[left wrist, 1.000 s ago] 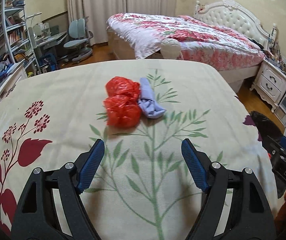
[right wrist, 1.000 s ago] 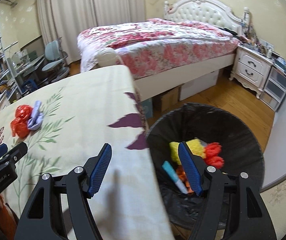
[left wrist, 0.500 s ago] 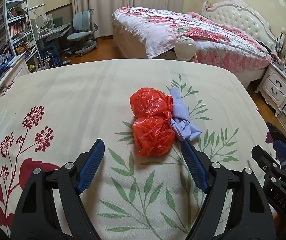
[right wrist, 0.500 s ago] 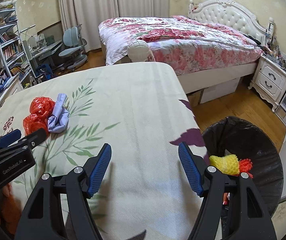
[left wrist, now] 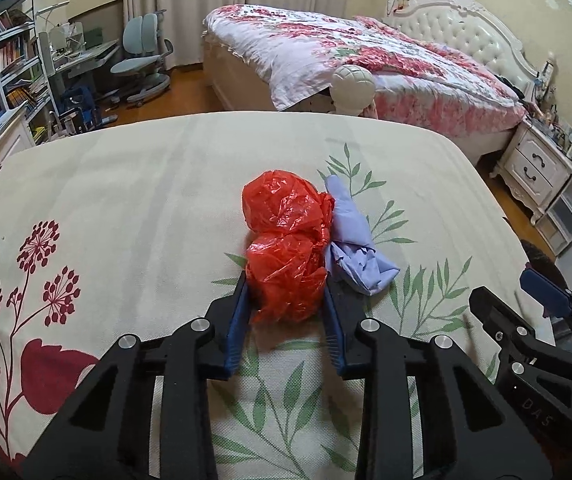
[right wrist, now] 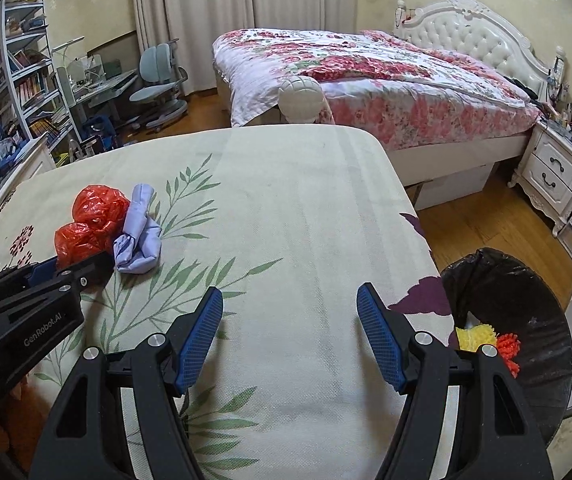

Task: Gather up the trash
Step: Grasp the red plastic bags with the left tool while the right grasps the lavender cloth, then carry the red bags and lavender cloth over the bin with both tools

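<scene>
Two crumpled red plastic bags lie on the floral bedspread (left wrist: 125,208). My left gripper (left wrist: 286,292) is shut on the near red bag (left wrist: 286,276). The far red bag (left wrist: 281,204) touches it from behind. A crumpled lilac cloth (left wrist: 356,244) lies against their right side. In the right wrist view the same red bags (right wrist: 89,220) and lilac cloth (right wrist: 137,236) sit at the left. My right gripper (right wrist: 290,320) is open and empty above the bedspread, to the right of them. A black-lined trash bin (right wrist: 526,320) stands off the bed's right edge.
The bin holds yellow and red trash (right wrist: 486,340). A second bed with a pink floral cover (right wrist: 366,72) stands behind. A white nightstand (right wrist: 554,176) is at the right, a desk, chair (right wrist: 157,80) and bookshelf (right wrist: 25,80) at the left. Wooden floor lies between the beds.
My left gripper moved forward to the red bags and shut on the near one. My right gripper swung left from over the bin to over the bedspread, staying open.
</scene>
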